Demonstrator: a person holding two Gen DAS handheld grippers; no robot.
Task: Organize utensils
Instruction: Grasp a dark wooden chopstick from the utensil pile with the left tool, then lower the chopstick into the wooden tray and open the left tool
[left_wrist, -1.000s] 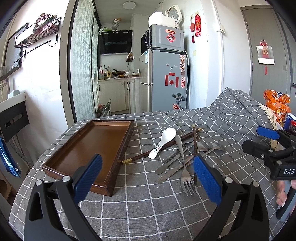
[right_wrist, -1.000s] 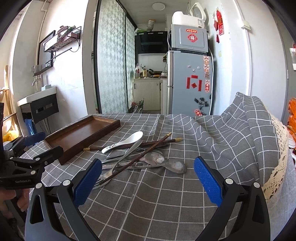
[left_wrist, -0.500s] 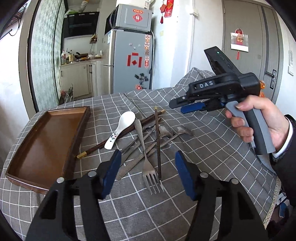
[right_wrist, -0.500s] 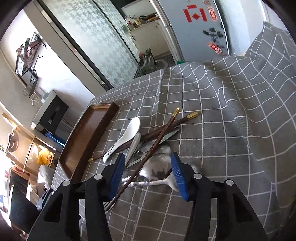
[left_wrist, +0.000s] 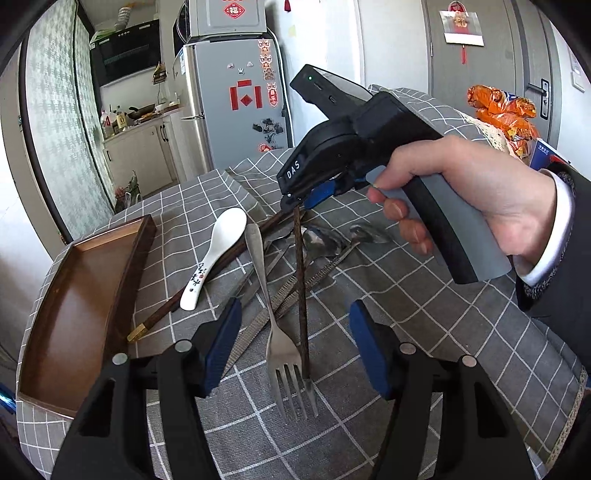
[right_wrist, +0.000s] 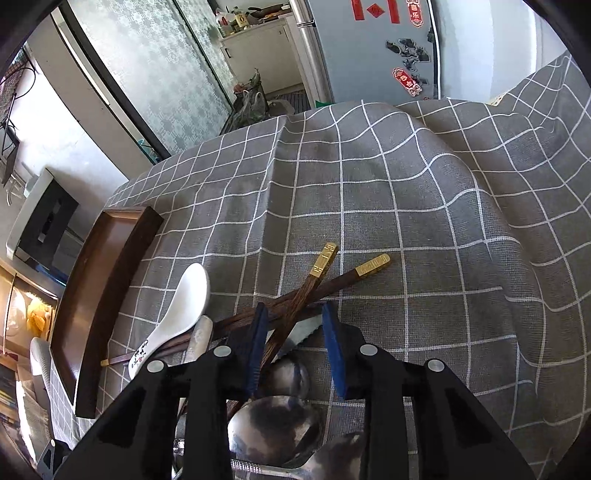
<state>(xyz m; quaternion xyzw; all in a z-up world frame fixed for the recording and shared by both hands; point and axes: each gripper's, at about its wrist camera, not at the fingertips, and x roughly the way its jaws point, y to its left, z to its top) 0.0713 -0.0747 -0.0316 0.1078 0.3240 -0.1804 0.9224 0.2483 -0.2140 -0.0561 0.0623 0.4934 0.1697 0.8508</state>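
Tray: I see the brown wooden tray (left_wrist: 85, 295) at the far left of the table (left_wrist: 424, 332), lying on the grey checked cloth (right_wrist: 369, 192), nothing in it that I can make out.
White spoon: the ceramic spoon (left_wrist: 218, 254) lies just right of the tray, resting across a dark chopstick (left_wrist: 207, 273) whose gold tip points toward the tray.
Left tongs: my left tongs (left_wrist: 293, 343) hover partly open above the cloth, nothing between the blue pads, which straddle the fork from above.
Fork: the metal fork (left_wrist: 280, 347) lies with its tines toward me, its handle running back into the heap.
Heap: knives and metal spoons (left_wrist: 325, 240) lie crossed behind the fork, all touching or overlapping.
Second chopstick: the other chopstick (left_wrist: 301, 295) runs from beside the fork tines up to the right tongs; its gold end (right_wrist: 325, 258) sticks out past them.
Right tongs: my right tongs (right_wrist: 295, 339) point steeply down over the heap, jaws closing around that chopstick; I cannot tell whether both pads press on it yet.
Right hand: a hand (left_wrist: 461, 199) in a dark sleeve with a white cuff grips the handle.
Far right: orange snack bags (left_wrist: 506, 114) sit at the table's edge.
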